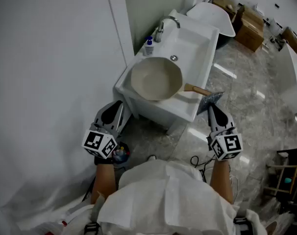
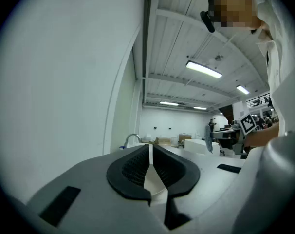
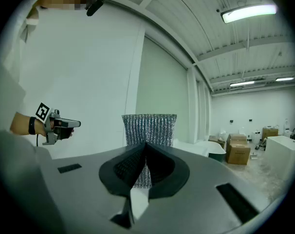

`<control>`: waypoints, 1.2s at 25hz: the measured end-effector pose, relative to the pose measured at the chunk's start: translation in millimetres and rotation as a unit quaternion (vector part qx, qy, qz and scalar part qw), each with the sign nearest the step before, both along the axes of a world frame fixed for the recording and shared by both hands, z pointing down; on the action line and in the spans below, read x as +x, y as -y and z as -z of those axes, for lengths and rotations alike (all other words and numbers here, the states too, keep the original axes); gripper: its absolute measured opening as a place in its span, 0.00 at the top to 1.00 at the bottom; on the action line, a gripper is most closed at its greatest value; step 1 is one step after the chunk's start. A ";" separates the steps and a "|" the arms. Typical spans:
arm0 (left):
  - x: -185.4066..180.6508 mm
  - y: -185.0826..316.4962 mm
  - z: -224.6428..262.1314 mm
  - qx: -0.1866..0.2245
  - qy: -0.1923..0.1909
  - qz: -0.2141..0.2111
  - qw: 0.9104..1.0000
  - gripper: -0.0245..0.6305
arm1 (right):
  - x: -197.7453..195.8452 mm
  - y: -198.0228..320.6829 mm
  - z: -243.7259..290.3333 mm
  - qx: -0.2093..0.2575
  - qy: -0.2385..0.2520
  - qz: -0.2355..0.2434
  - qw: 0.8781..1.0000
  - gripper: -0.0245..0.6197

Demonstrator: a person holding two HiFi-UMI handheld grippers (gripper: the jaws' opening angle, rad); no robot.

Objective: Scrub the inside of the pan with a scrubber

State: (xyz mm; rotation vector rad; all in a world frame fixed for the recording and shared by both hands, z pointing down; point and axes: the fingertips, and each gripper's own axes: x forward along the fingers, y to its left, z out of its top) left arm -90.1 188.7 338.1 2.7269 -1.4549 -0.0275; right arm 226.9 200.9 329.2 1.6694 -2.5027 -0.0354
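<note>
We stand at a white sink (image 1: 200, 43). The big cream pan (image 1: 156, 78) sits on the sink's near left side, and its wooden handle (image 1: 197, 89) points right. Our left gripper (image 1: 115, 106) is low by the sink's front, its 2 jaws pressed together with nothing in them. Our right gripper (image 1: 210, 109) pinches the silver scrubber (image 1: 211, 100) just beside the handle's end. A small bottle (image 1: 148, 47) stands by the tap (image 1: 166, 24).

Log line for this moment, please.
left tongs: shut, empty | right tongs: shut on scrubber | pan: in sink, scrubber outside it
</note>
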 end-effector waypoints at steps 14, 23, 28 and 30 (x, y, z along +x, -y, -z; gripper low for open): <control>-8.6 -2.1 -3.5 -0.008 0.003 0.006 1.000 0.91 | -4.9 -9.3 4.8 0.012 -0.007 -0.002 1.000 0.94; -20.7 -0.2 -3.5 -0.007 0.010 0.011 1.000 0.91 | -13.6 -1.7 3.4 0.005 0.015 0.006 1.000 0.94; -13.0 4.7 -7.8 -0.012 0.018 0.000 1.000 0.91 | -15.6 7.2 2.2 0.001 0.018 0.010 1.000 0.94; -9.9 12.7 -14.2 -0.021 0.019 0.001 1.000 0.91 | -17.2 15.7 -3.6 -0.006 0.019 0.017 1.000 0.94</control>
